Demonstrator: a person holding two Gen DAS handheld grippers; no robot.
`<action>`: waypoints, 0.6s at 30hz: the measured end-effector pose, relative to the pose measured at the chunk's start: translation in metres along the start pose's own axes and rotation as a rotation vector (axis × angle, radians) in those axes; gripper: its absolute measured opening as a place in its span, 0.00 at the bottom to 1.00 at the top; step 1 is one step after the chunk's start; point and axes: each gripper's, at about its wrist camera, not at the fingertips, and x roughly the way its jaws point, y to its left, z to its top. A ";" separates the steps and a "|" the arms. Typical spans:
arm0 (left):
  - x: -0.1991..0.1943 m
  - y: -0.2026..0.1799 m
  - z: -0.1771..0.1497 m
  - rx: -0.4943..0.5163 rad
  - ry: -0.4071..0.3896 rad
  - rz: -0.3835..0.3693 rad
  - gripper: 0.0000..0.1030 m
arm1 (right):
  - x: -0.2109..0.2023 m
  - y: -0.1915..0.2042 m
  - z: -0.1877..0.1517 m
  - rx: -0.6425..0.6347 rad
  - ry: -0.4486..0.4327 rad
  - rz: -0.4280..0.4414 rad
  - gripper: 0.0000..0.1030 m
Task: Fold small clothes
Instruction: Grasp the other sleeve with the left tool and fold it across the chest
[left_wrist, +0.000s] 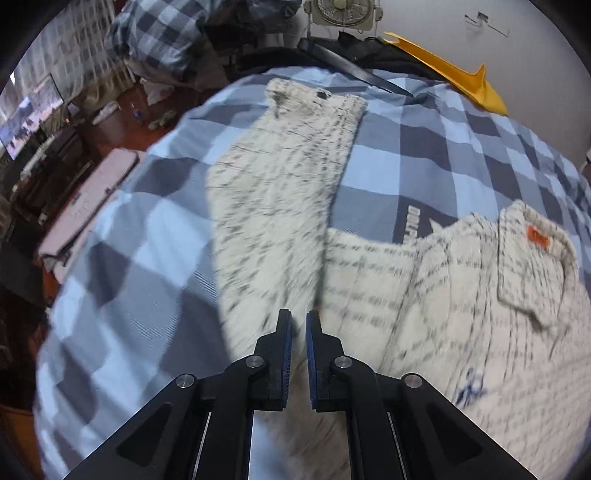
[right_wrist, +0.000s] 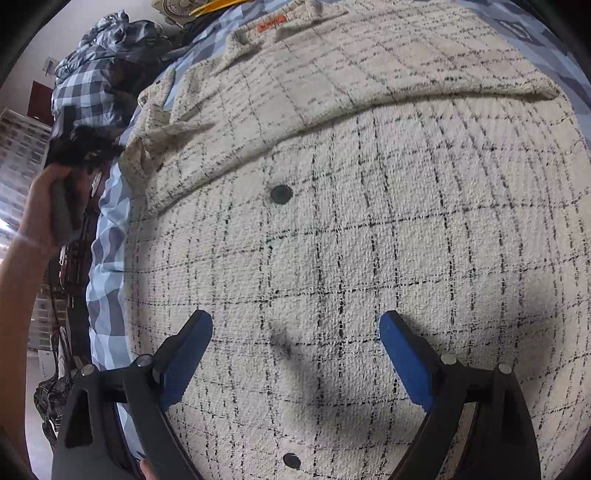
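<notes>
A cream tweed jacket (left_wrist: 461, 295) with thin black checks lies flat on a blue checked bedspread (left_wrist: 424, 147). Its collar carries an orange label (left_wrist: 537, 234). One sleeve (left_wrist: 280, 184) stretches away toward the top of the left wrist view. My left gripper (left_wrist: 299, 319) hovers at the base of that sleeve with its jaws nearly together; I cannot tell whether fabric is pinched, and the view is blurred. My right gripper (right_wrist: 295, 321) stands open just above the jacket (right_wrist: 369, 221) front, nothing between its fingers. A dark button (right_wrist: 280, 194) sits ahead of it.
The bedspread (right_wrist: 107, 236) ends at the bed's left edge, where a person's hand (right_wrist: 40, 206) grips a handle. A yellow plastic piece (left_wrist: 454, 79), a fan (left_wrist: 343, 11) and a heap of checked bedding (left_wrist: 162, 33) sit at the far end.
</notes>
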 end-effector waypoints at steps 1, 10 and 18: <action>0.004 -0.001 0.002 -0.004 -0.003 -0.019 0.10 | 0.002 -0.001 0.000 0.005 0.008 0.000 0.88; 0.017 0.006 0.009 0.031 -0.068 0.174 1.00 | 0.004 -0.001 -0.003 0.014 0.027 0.003 0.88; 0.023 -0.002 0.007 0.249 -0.093 0.440 0.81 | 0.006 -0.001 -0.003 0.015 0.035 0.002 0.88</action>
